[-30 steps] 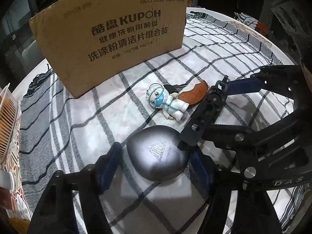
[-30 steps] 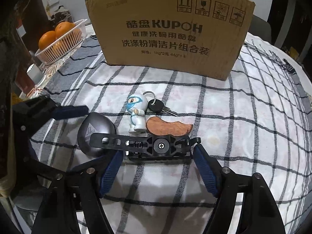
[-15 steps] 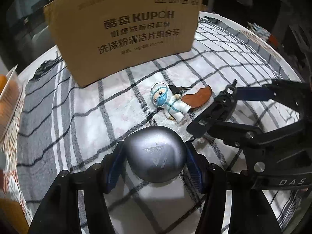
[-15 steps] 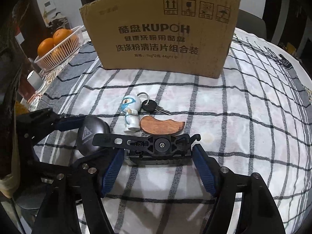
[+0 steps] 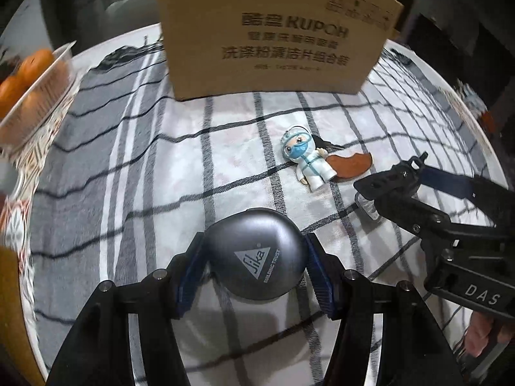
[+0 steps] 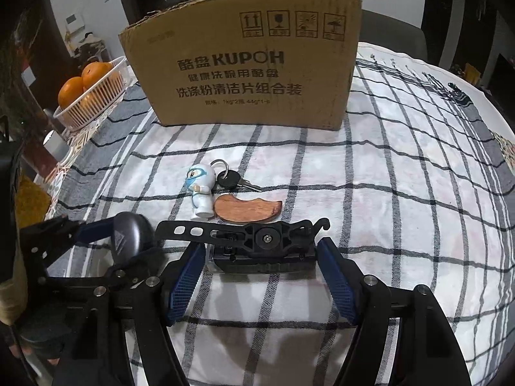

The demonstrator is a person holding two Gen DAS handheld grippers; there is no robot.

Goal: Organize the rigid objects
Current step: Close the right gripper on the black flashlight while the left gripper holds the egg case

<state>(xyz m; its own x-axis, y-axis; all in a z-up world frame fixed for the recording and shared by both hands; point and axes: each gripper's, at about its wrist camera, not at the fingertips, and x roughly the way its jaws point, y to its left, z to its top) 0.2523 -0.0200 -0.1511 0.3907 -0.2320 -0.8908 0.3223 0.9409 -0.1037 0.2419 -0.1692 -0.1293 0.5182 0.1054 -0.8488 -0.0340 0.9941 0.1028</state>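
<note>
My left gripper [image 5: 254,267] is shut on a grey rounded case [image 5: 256,252] with a Sika logo and holds it above the checked cloth; it also shows in the right wrist view [image 6: 128,236]. My right gripper [image 6: 260,273] is shut on a black clamp mount [image 6: 257,244] and holds it above the cloth; it also shows in the left wrist view [image 5: 396,180]. A small masked figurine keychain [image 6: 201,189] with a key [image 6: 231,180] and a brown wooden piece [image 6: 248,209] lies on the cloth just beyond. A cardboard box [image 6: 244,70] stands at the back.
A white basket of oranges [image 6: 90,96] stands at the far left, also in the left wrist view [image 5: 29,90]. The round table edge [image 6: 476,96] curves on the right. Patterned items lie near the left edge [image 5: 16,218].
My left gripper has closed on the grey case and lifted and turned with it toward the box. My right gripper has risen with the black clamp mount.
</note>
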